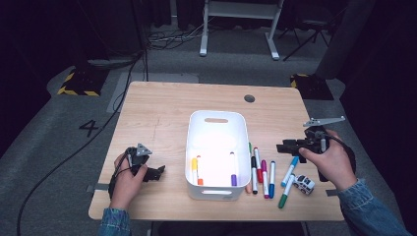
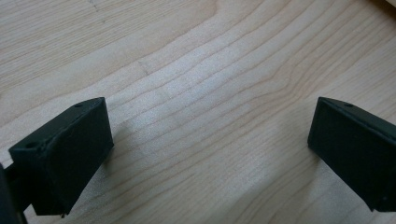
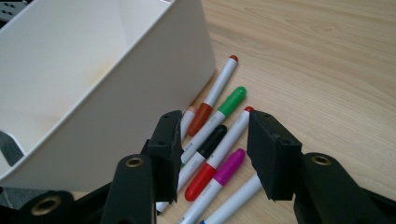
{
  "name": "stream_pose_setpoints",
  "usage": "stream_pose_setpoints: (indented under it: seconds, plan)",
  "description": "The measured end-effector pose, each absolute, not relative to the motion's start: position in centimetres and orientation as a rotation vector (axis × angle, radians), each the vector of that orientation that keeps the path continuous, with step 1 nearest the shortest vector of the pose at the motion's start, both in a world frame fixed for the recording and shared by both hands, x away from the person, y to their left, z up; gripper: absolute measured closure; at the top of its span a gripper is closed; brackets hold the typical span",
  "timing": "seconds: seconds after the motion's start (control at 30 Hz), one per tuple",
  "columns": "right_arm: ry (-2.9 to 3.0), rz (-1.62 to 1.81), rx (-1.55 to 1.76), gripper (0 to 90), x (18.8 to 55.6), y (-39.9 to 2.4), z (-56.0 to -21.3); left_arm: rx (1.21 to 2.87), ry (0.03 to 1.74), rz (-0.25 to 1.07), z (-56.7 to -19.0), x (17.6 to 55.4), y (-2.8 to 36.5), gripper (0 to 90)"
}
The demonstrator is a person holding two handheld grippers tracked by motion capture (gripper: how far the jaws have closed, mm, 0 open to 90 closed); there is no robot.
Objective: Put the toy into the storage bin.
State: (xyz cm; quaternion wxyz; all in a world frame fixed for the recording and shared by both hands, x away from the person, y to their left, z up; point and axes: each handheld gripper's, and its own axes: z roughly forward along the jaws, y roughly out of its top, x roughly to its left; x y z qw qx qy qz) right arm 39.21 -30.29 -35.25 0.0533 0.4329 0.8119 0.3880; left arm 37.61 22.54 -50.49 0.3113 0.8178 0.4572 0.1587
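My right gripper (image 3: 212,154) hangs part-open, nothing btwn jaws, over the markers (image 3: 210,144) lying by the white bin (image 1: 218,123) toward bench's (image 1: 162,103) front-right. Left gripper (image 2: 210,154) sits wide open, empty, near bench's front-left edge.

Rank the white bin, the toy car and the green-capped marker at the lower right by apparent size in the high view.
1. white bin, by far the largest.
2. green-capped marker.
3. toy car, shorter than the marker though bulkier.
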Motion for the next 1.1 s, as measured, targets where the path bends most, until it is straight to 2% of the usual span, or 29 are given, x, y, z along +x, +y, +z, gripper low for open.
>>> stream_pose_setpoints:
  seconds: [0.3,0.63,1.1]
  plan:
    - [2.444,1.067,1.41,54.7,39.8,-32.2,-37.2,2.158,1.205,0.419,-50.5,37.6,22.5,0.1]
    - [2.453,0.901,1.582,53.5,40.6,-34.5,-41.6,2.155,1.207,0.424,-50.5,37.6,22.5,0.0]
    - [2.462,0.785,1.733,54.2,40.6,-35.5,-45.3,2.155,1.207,0.424,-50.5,37.6,22.5,0.1]
